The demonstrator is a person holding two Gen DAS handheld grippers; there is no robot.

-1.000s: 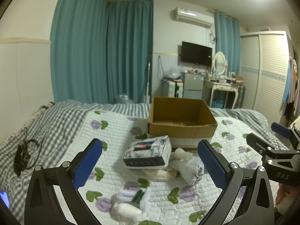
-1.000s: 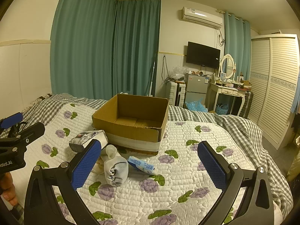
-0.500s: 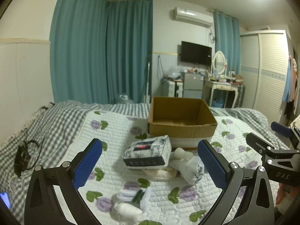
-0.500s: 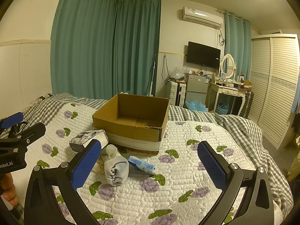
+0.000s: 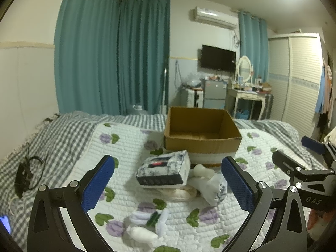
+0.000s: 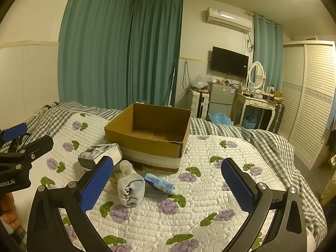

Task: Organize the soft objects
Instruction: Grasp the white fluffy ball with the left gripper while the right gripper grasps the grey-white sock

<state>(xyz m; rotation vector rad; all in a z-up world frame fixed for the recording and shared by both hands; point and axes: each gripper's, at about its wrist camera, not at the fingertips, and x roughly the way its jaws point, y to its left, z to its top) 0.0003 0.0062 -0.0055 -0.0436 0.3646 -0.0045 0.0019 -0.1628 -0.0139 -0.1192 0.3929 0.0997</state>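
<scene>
An open, empty cardboard box (image 5: 201,134) (image 6: 151,134) stands on the quilted bed. In front of it lie a floral tissue pack (image 5: 163,171) (image 6: 98,153), a rolled white sock bundle (image 5: 216,187) (image 6: 130,185), a small blue packet (image 6: 160,183), a pale cloth (image 5: 180,193), and white socks with a green item (image 5: 149,220). My left gripper (image 5: 168,187) is open and empty, above the near edge of the pile. My right gripper (image 6: 168,185) is open and empty, near the sock bundle and packet.
A black cable and charger (image 5: 25,176) lie on the checked blanket at the left. A phone corner (image 5: 5,223) shows at the lower left. Beyond the bed stand a dressing table (image 6: 258,103), a small fridge (image 6: 220,98) and a wardrobe (image 6: 310,96).
</scene>
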